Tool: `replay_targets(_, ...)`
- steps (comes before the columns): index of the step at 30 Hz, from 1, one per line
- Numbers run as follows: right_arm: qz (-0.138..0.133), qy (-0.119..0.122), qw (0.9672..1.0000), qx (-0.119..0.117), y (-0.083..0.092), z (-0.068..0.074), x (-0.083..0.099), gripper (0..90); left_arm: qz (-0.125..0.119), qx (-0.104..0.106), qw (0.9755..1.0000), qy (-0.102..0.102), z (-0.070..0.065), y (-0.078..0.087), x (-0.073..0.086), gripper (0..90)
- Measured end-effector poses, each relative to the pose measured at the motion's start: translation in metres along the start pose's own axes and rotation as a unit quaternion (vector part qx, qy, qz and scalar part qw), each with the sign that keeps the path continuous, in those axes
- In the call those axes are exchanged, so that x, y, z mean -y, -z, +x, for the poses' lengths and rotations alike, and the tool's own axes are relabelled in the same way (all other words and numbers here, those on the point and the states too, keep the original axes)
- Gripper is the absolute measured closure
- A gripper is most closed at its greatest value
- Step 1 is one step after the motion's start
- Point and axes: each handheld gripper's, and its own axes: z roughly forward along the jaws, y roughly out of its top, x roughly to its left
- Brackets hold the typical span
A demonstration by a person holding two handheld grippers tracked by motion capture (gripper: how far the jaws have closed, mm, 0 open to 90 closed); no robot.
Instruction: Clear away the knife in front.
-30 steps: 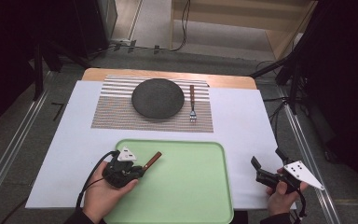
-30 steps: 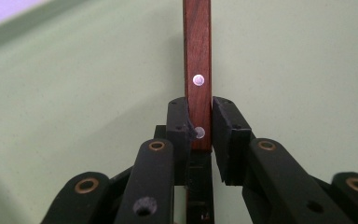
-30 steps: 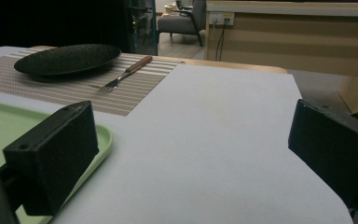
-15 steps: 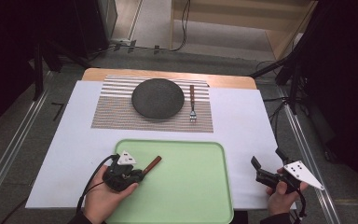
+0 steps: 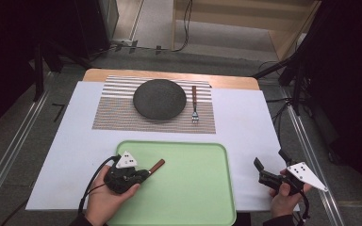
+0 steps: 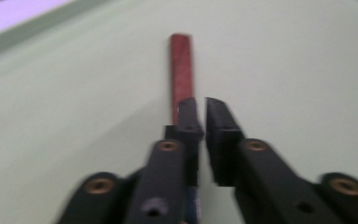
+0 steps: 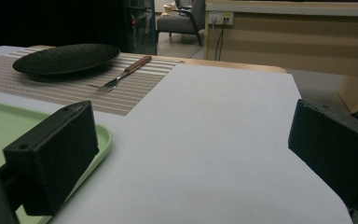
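Note:
A utensil with a red-brown wooden handle (image 5: 158, 165) lies on the green tray (image 5: 193, 197). My left gripper (image 5: 146, 173) is low over the tray's left part. Its jaws have just been closing and now stand almost together on the utensil. In the left gripper view the handle (image 6: 182, 60) runs out ahead of my left gripper (image 6: 200, 105), and the utensil's metal end is hidden under the jaws. My right gripper (image 5: 270, 160) rests on the white sheet right of the tray. It stands open with nothing between the jaws (image 7: 191, 140).
A black plate (image 5: 160, 99) sits on a striped placemat (image 5: 113, 110) at the far side. A wooden-handled fork (image 5: 194, 101) lies to its right. The right gripper view shows the plate (image 7: 65, 58), the fork (image 7: 126, 70) and the tray's rim (image 7: 100, 140).

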Motion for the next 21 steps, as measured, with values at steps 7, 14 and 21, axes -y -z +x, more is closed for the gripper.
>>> replay_targets(7,0.0,0.002,1.0,0.0,0.0,0.0,0.0,0.0,0.02,0.015,0.9994,-0.026,-0.006,-0.016,-0.004,90.0)
replay_targets(14,0.002,0.004,1.0,0.001,0.0,0.001,0.0,0.0,0.035,-0.016,0.9988,-0.03,0.004,-0.019,0.0,90.0)
replay_targets(21,0.005,0.004,1.0,0.006,-0.001,0.002,0.0,0.0,0.03,-0.03,0.999,-0.012,0.021,-0.006,0.009,90.0)
